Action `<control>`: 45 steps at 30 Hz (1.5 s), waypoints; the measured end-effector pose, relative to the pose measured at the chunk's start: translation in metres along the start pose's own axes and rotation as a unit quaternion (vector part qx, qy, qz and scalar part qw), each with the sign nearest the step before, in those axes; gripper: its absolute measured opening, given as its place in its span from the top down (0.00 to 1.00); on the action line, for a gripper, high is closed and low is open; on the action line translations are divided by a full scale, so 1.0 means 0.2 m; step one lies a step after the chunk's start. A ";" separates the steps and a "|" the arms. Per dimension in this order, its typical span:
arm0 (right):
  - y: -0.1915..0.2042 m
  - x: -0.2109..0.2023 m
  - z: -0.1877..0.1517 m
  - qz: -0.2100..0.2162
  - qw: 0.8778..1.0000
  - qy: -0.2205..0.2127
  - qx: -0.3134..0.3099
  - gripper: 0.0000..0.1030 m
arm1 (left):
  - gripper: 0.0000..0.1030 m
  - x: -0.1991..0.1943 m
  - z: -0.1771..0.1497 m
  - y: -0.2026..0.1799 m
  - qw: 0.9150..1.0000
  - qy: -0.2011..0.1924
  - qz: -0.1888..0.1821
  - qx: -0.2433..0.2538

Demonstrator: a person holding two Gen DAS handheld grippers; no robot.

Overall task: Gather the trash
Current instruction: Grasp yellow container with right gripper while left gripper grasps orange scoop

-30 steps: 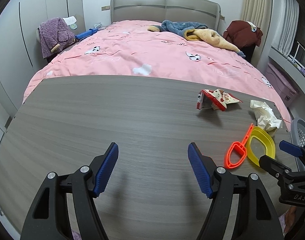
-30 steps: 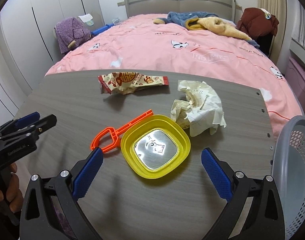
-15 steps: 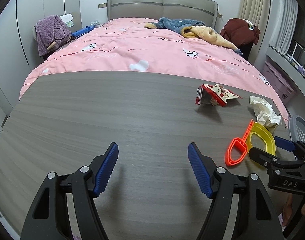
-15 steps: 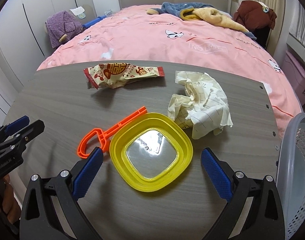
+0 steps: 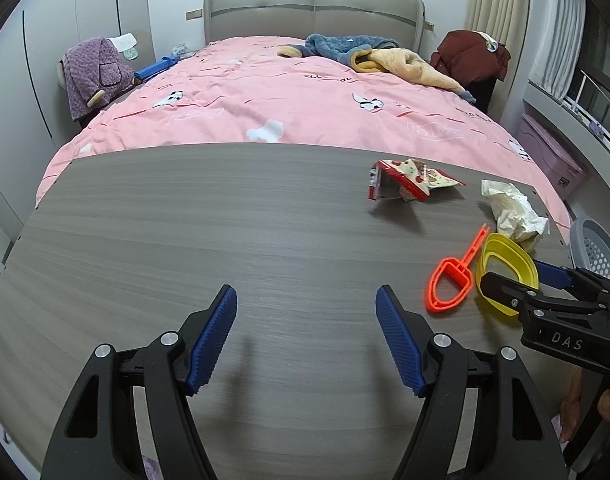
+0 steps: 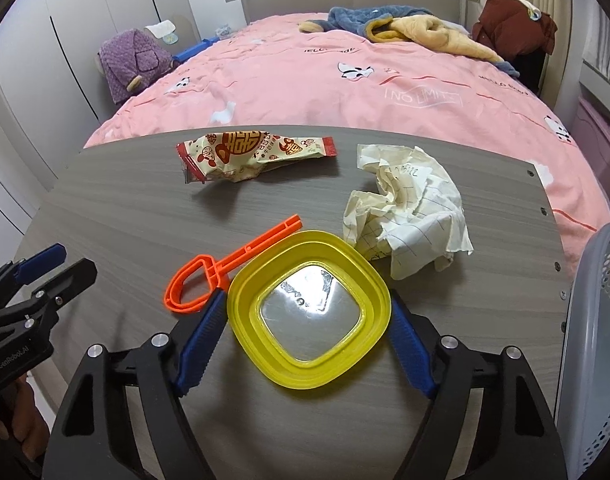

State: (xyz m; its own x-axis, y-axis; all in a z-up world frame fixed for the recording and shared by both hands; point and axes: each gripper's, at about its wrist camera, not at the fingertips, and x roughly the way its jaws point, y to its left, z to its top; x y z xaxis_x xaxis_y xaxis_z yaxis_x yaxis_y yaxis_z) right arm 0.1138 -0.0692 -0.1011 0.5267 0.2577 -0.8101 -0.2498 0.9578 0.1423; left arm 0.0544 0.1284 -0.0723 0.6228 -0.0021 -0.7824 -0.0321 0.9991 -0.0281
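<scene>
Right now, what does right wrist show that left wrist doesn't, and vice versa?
Right wrist only: the red print on the snack wrapper, the ruled lines on the crumpled paper, and the right gripper straddling the yellow lid. Left wrist only: the left gripper open over bare table. Both: orange scoop, grey basket.
</scene>
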 end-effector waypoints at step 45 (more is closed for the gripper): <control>-0.42 -0.48 -0.34 0.016 0.993 -0.071 0.097 0.27 | 0.67 0.11 0.02 -0.55 0.991 0.041 -0.085 0.099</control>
State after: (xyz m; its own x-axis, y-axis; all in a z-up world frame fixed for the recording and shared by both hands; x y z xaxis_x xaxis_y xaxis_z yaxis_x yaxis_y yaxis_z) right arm 0.0287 -0.1822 -0.0751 0.6331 0.2906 -0.7174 -0.1144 0.9518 0.2847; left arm 0.0757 0.0188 -0.0841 0.5394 -0.1670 -0.8253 0.2280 0.9725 -0.0477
